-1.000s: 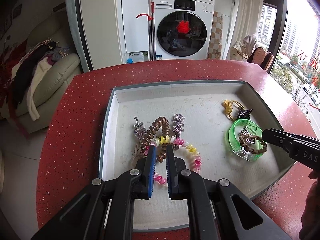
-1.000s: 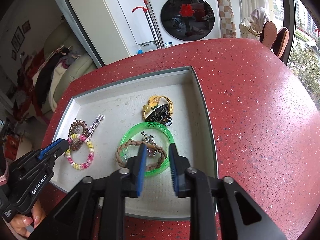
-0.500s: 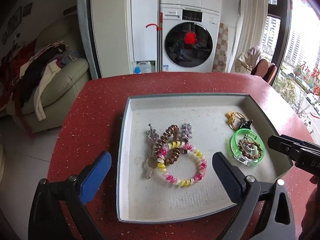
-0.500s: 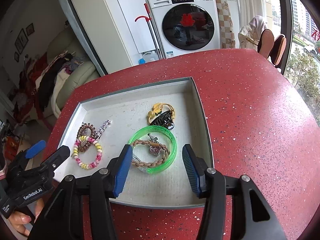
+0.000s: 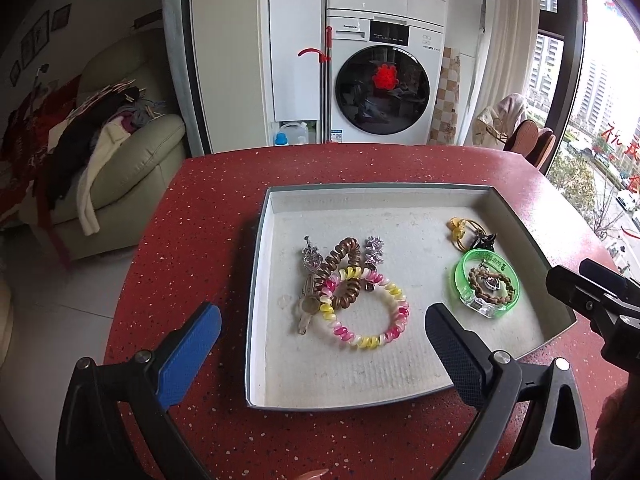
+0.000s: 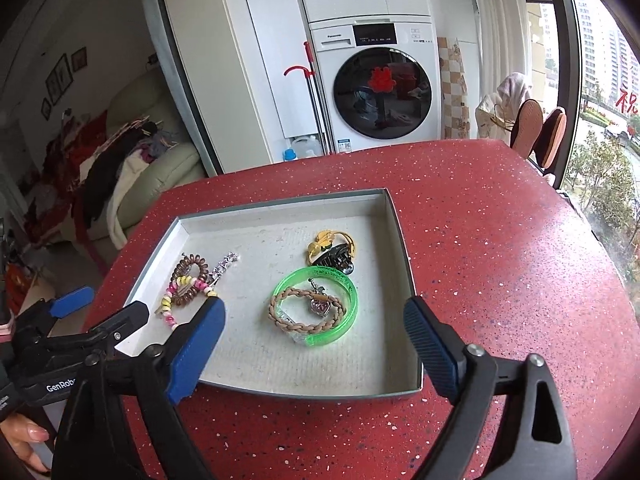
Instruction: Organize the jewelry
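A grey tray (image 5: 380, 189) on the red table holds the jewelry. On its left lie a pink-and-yellow coil bracelet (image 5: 370, 312), a brown coil tie (image 5: 345, 276) and two silver clips. On its right a green bangle (image 5: 490, 292) rings a braided bracelet (image 5: 491, 282) with a pendant. Behind them are a yellow tie (image 5: 460, 229) and a black claw clip (image 5: 485, 242). My left gripper (image 5: 323, 312) stands wide open above the tray's near edge, holding nothing. My right gripper (image 6: 314, 308) hovers over the bangle (image 6: 316, 308); its jaws are opening, with nothing gripped.
The red speckled table (image 6: 500, 240) curves away at its left and right edges. Beyond it stand a washing machine (image 5: 384, 92), a sofa piled with clothes (image 5: 112, 148) and chairs (image 6: 540, 132) by the window. A hand (image 6: 24, 440) holds the left gripper (image 6: 104, 312).
The left gripper, shut over the coil bracelet a second ago, has opened wide and drawn back. The right gripper's jaws have spread from narrow to wide as it rose off the bangle.
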Tool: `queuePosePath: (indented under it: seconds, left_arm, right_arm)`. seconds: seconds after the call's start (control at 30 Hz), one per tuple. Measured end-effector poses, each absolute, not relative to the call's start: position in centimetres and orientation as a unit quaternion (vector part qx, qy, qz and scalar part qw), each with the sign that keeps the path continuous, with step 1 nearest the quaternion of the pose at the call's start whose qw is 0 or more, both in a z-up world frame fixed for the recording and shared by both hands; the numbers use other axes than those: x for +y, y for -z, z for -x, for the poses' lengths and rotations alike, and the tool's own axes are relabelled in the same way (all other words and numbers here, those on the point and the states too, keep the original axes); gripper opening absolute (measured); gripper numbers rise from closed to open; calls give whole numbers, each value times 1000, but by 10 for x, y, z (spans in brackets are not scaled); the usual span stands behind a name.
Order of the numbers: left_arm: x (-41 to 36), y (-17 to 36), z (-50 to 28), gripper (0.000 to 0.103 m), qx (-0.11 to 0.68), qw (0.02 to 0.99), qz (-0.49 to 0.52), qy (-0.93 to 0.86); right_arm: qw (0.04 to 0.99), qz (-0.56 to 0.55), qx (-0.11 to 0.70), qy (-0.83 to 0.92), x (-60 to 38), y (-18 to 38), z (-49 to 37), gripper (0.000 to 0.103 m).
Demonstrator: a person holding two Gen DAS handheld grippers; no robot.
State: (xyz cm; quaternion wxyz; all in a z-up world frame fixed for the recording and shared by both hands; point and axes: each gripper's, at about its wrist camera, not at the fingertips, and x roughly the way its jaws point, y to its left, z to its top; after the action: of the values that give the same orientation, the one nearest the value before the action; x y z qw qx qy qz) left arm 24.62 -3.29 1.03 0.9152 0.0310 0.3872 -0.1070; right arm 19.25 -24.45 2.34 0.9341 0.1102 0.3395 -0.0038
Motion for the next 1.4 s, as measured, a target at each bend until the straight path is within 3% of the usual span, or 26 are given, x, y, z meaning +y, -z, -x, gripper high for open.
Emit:
queuePosePath:
  seconds: [0.6,1.4]
  left_arm:
    - [-19,-20,-192,103,344,936,-36,68]
    - [-19,-6,-170,103,346,936,-35,55]
  right_arm:
    - [943,-58,324,43,-217,-27,-145,103]
    - [943,-50,326,55,-215,-21,-129,103]
